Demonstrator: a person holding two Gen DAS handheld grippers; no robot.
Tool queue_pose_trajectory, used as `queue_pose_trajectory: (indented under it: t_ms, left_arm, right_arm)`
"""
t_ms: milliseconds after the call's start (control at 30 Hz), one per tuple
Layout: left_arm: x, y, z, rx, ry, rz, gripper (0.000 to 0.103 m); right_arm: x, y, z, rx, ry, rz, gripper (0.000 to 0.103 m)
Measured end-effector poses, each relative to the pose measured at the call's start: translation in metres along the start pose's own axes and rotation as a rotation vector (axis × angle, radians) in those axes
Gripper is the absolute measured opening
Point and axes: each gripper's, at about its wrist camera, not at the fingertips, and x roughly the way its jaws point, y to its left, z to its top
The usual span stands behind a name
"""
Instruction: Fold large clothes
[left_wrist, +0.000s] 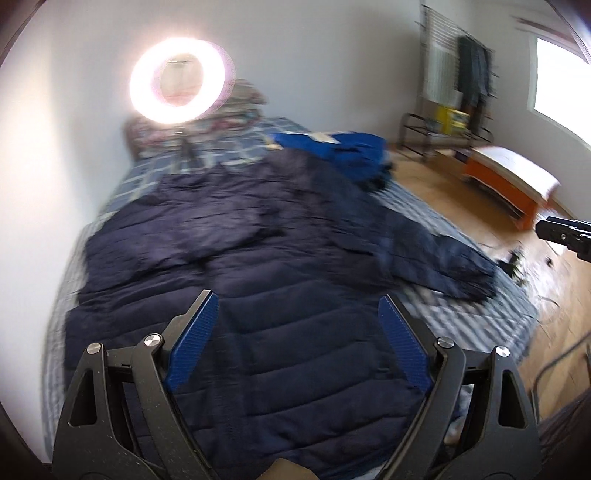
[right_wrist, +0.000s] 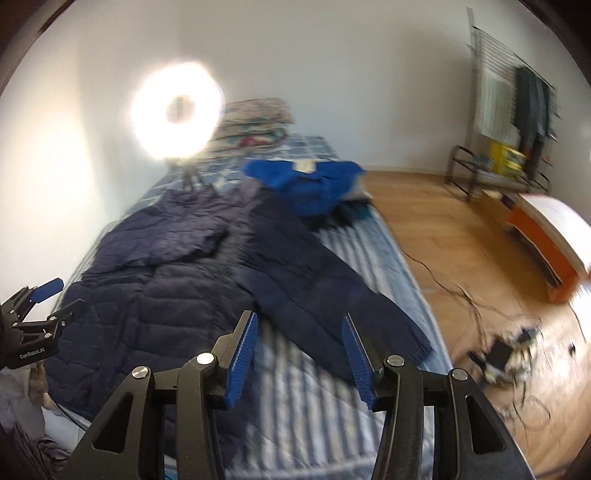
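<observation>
The navy jacket lies spread flat on the bed, its quilted body toward the wall side and one sleeve stretched out across the striped cover toward the bed's floor-side edge. The other sleeve looks folded in over the chest. My left gripper hangs over the jacket's lower body with its jaws spread wide and nothing between them. My right gripper hangs above the outstretched sleeve and the bare cover beside it, jaws parted, pinching nothing. Both pictures are smeared by motion.

Past the collar, a bright blue garment sits in a heap near the far end of the bed, with a pale label on it. Beyond that, patterned pillows are stacked against the white wall. A lit ring light on a small tripod stands on the bed near the wall, glaring hard.

Beside the bed is a wood floor. Dark cables trail over it to a small clutter of gear. An orange bench with a white top stands farther out, and in the corner a rack holds hanging clothes and yellow boxes. A bright window shows at the right in the left view.
</observation>
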Motion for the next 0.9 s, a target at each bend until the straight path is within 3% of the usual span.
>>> queue_pose_trajectory:
  t_ms: [233, 367, 600, 900]
  left_arm:
    - [0.036, -0.085, 0.007, 0.099, 0.088, -0.199, 0.080]
    - [0.056, -0.127, 0.008, 0.148, 0.125, -0.266, 0.076]
    - [0.110, -0.212, 0.009, 0.181, 0.232, -0.411, 0.076]
    - [0.173, -0.307, 0.002, 0.294, 0.342, -0.404, 0.076]
  right_arm:
    - [0.000, -0.056, -0.031, 0.107, 0.042, -0.080, 0.050]
    - [-0.005, -0.086, -0.045, 0.155, 0.047, -0.129, 0.035]
    - [-0.013, -0.129, -0.053, 0.291, 0.048, -0.158, 0.030]
    - [-0.021, -0.151, -0.053, 0.348, 0.027, -0.221, 0.030]
